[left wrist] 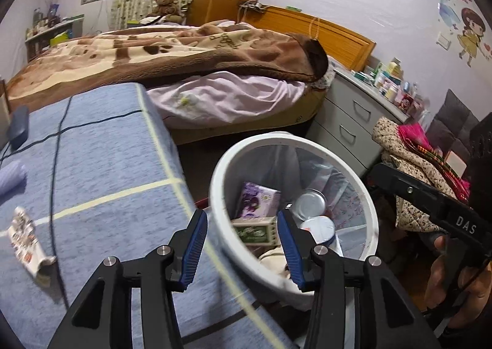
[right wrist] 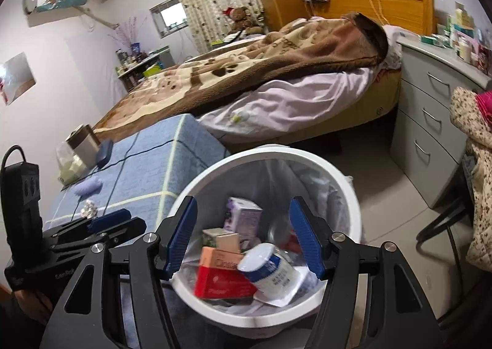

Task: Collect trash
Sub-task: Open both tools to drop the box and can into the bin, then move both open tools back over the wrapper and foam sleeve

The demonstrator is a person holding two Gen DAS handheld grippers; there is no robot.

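Now both grippers, left (left wrist: 243, 244) and right (right wrist: 244, 236), hang wide and empty over the white bin (right wrist: 344, 183), boxes and a white bottle (right wrist: 267, 269) already inside, while a crumpled wrapper (left wrist: 26, 238) on the blue bedspread (left wrist: 101, 164) awaits collecting.

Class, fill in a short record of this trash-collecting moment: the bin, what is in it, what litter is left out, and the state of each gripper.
bin: white bin, clear liner, beside the blue bench
contents: red box, white jar, purple carton, green box
litter left: crumpled wrapper on the bench
left gripper: jaws open, empty
right gripper: jaws open, empty, over the bin
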